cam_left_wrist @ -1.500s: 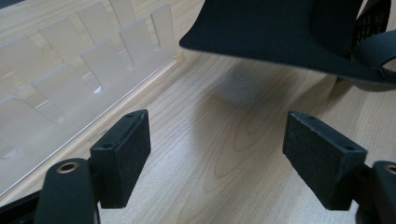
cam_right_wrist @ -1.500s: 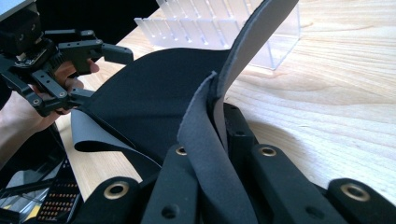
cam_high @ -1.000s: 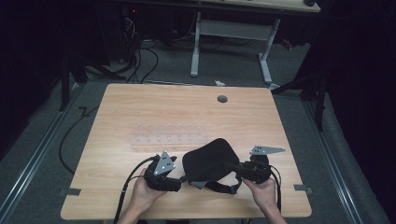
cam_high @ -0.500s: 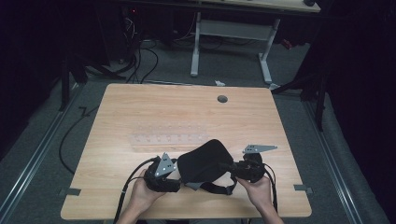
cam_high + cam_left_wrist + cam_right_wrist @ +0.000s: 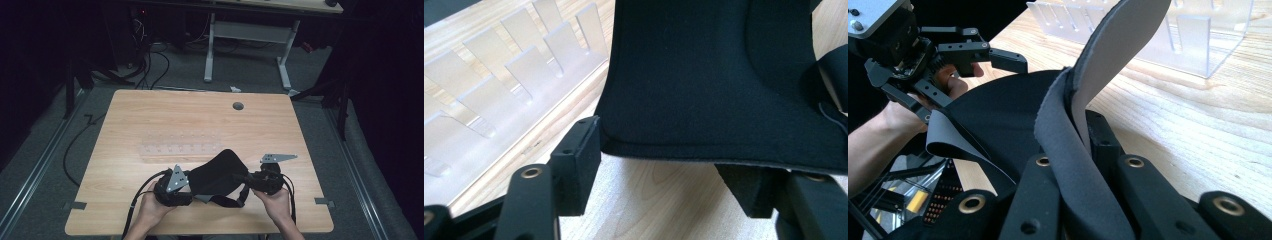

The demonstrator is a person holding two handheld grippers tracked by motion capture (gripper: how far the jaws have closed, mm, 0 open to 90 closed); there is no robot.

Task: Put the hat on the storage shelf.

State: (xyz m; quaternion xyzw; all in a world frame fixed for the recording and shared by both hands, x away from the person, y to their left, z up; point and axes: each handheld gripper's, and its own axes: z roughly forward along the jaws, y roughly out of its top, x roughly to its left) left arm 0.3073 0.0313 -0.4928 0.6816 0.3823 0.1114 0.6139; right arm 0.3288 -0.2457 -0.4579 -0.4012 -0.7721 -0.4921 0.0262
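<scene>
Pale wooden table [image 5: 150, 125] in dark room; right tongs [image 5: 248, 180] pinching black pad [image 5: 217, 172], left tongs [image 5: 187, 187] spread, closing.

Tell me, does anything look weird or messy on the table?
Nothing is spilled or broken. The black fabric piece is bent up instead of lying flat, because the right gripper pinches one edge. The left gripper has just been closing around the other edge. The clear rack sits straight.

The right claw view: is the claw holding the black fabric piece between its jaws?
Yes, the right claw is shut on a fold of the black fabric piece, which rises between its two jaws.
</scene>
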